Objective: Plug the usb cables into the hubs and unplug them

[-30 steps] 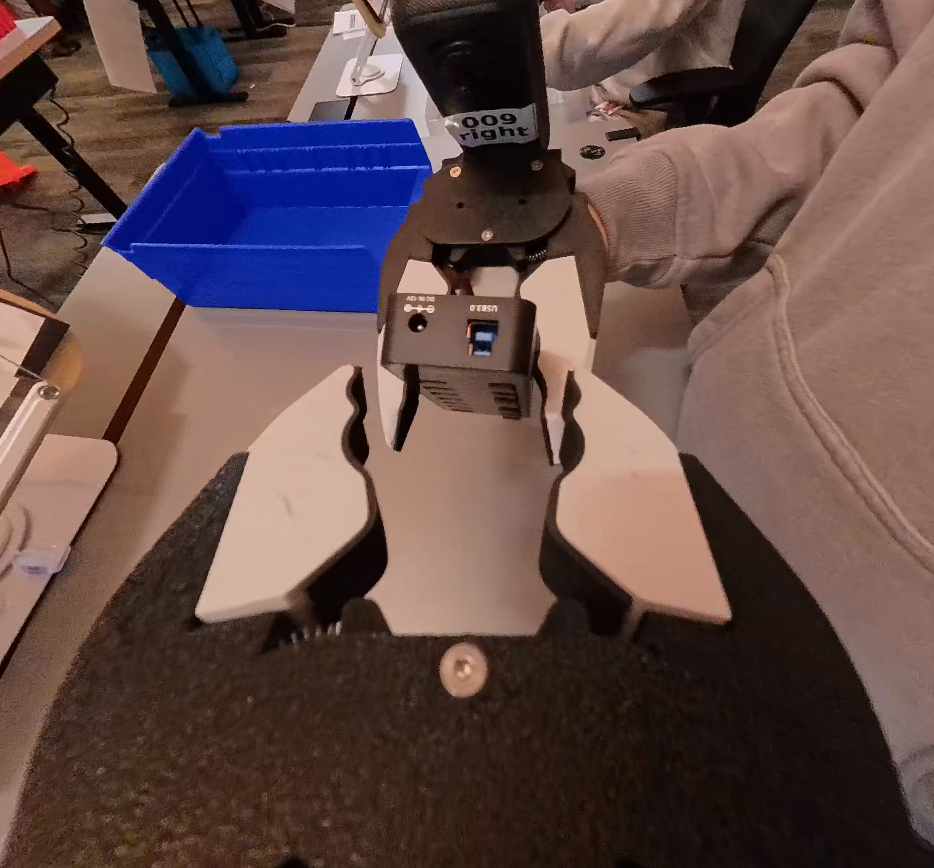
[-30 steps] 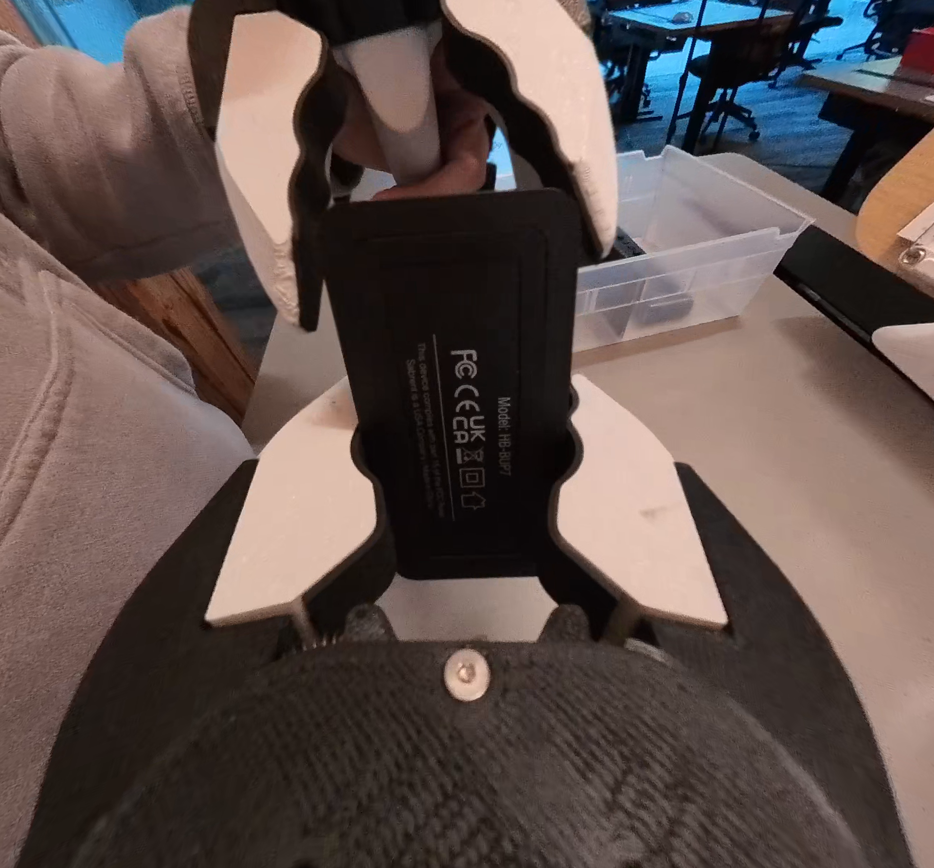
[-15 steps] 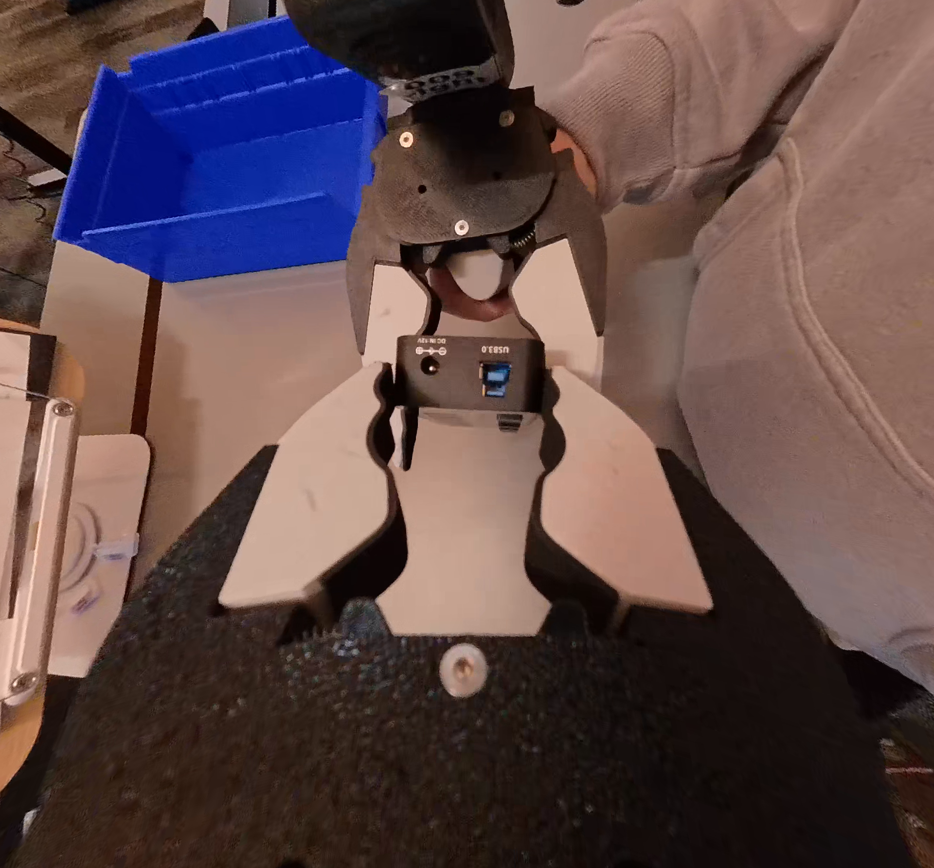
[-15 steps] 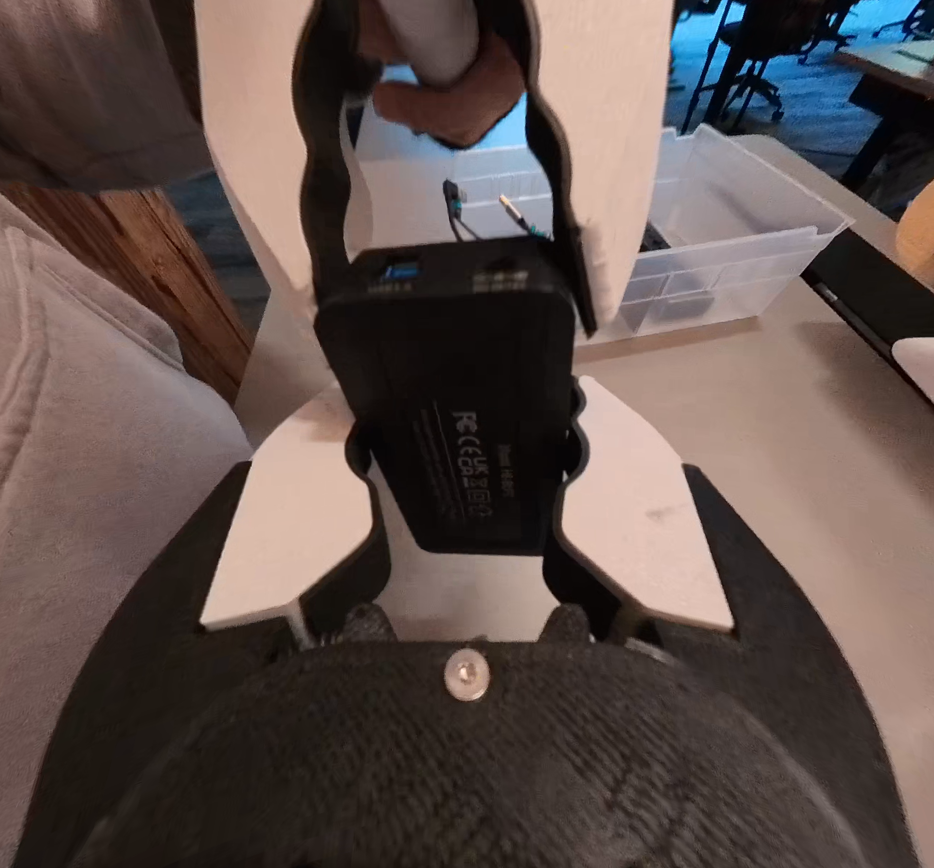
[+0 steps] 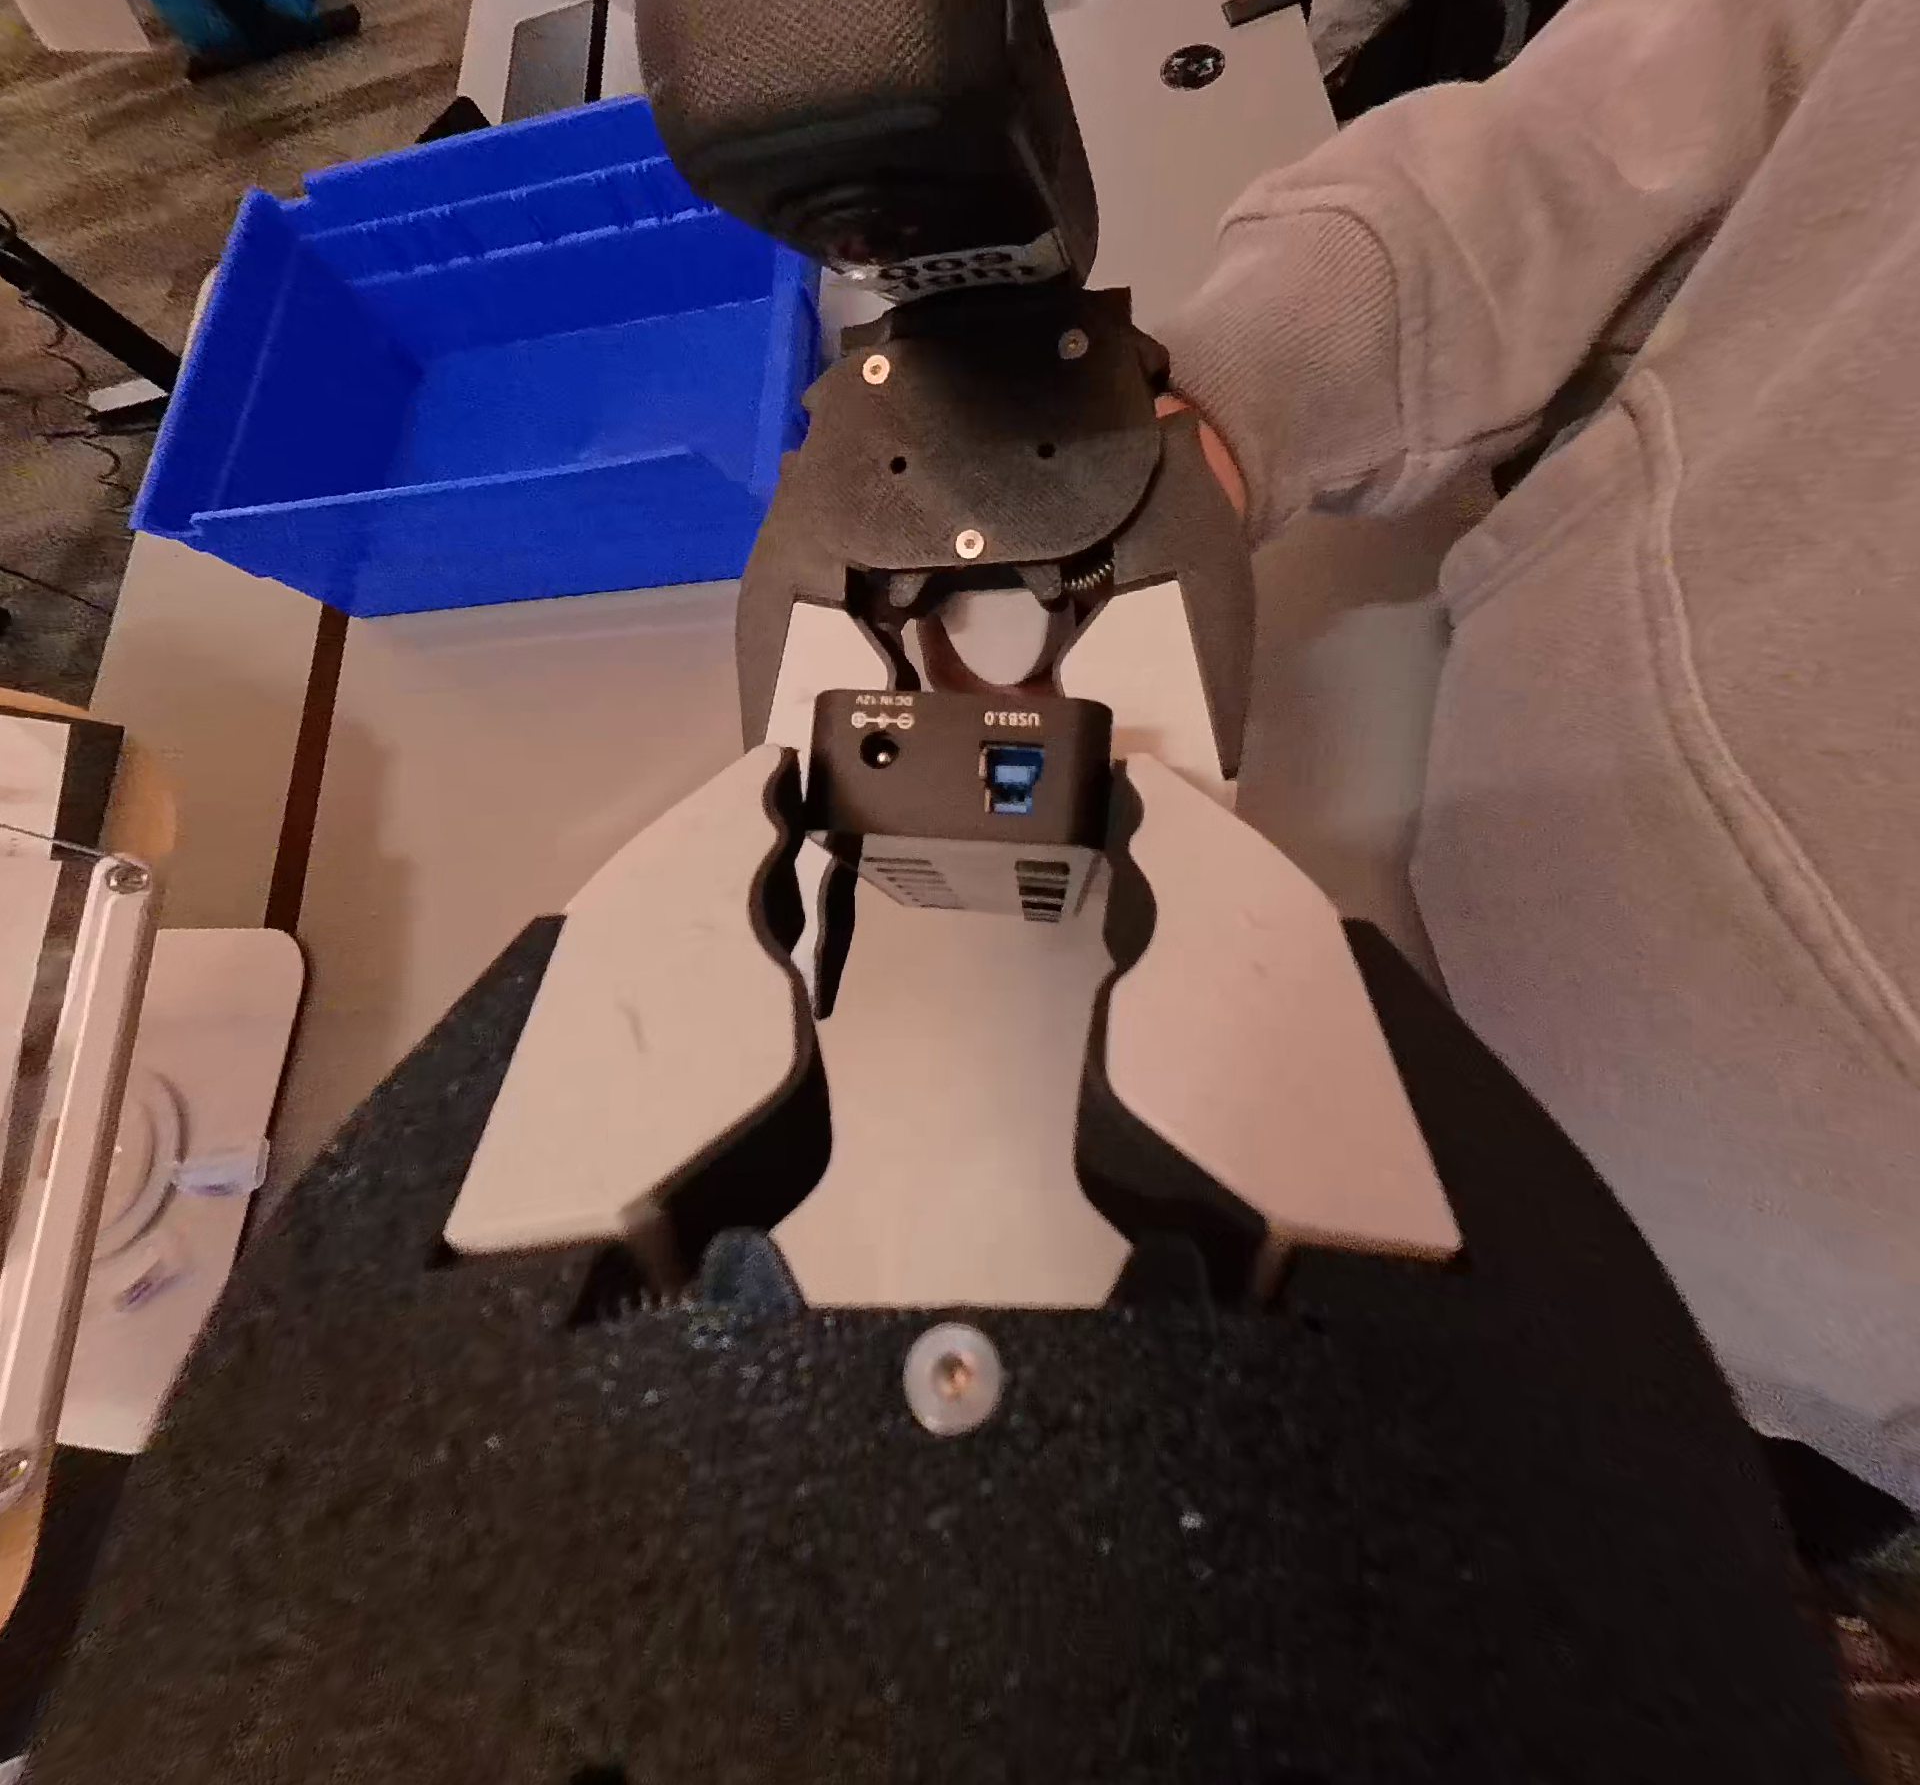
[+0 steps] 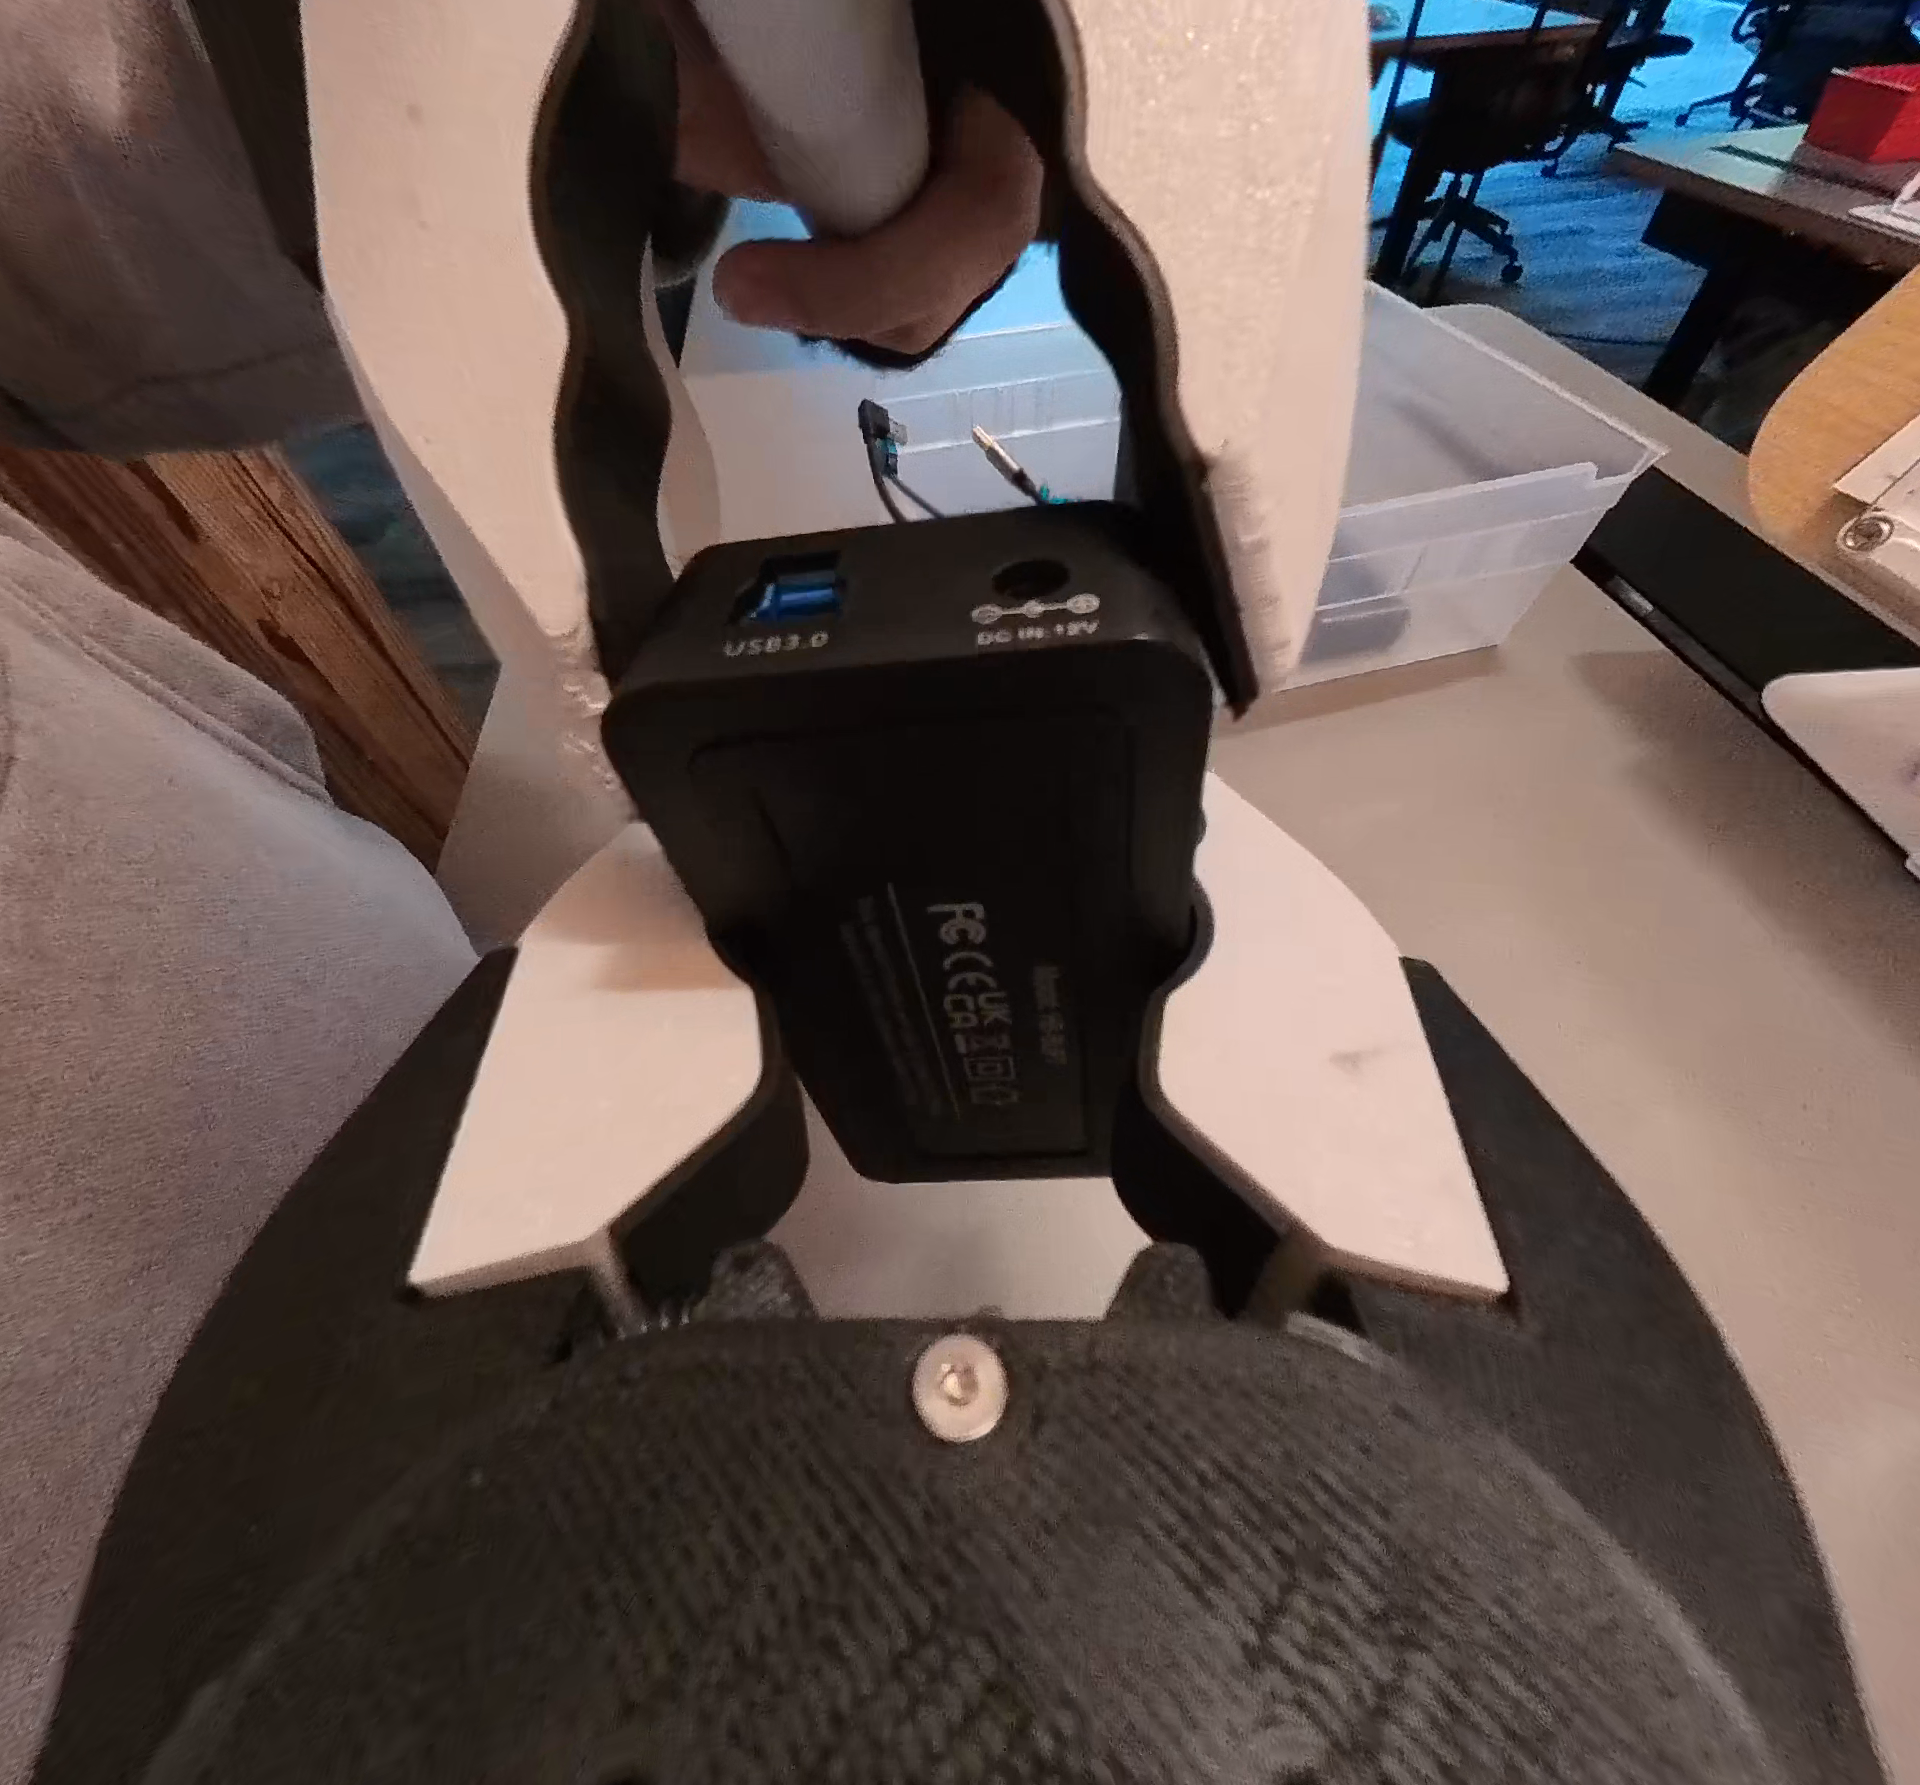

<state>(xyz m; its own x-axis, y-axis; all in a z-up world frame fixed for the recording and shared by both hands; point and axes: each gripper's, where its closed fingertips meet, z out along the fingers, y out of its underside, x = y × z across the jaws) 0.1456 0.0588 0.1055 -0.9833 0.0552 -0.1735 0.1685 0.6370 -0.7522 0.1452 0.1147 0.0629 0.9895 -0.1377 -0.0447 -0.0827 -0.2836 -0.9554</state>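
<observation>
1. Fingers: the left gripper (image 5: 956, 790) has its two white fingers (image 5: 665, 987) set against the sides of the black hub (image 5: 961, 779) at its port end; whether they press it firmly I cannot tell.
2. The right gripper (image 6: 961, 914) has its fingers clamped on the other end of the same hub, which is held in the air above the pale table (image 6: 1507, 904).
3. The two grippers face each other, the hub bridging them (its blue port and round power socket point toward the left gripper's camera).
4. A blue bin (image 5: 488, 405) stands on the table beyond, to the left in the left wrist view.
5. A clear bin (image 6: 1455, 509) sits on the far side in the right wrist view; two cable plugs (image 6: 935, 447) stick up just beyond the hub.
6. A grey sleeve (image 5: 1455, 301) reaches to the right gripper.
</observation>
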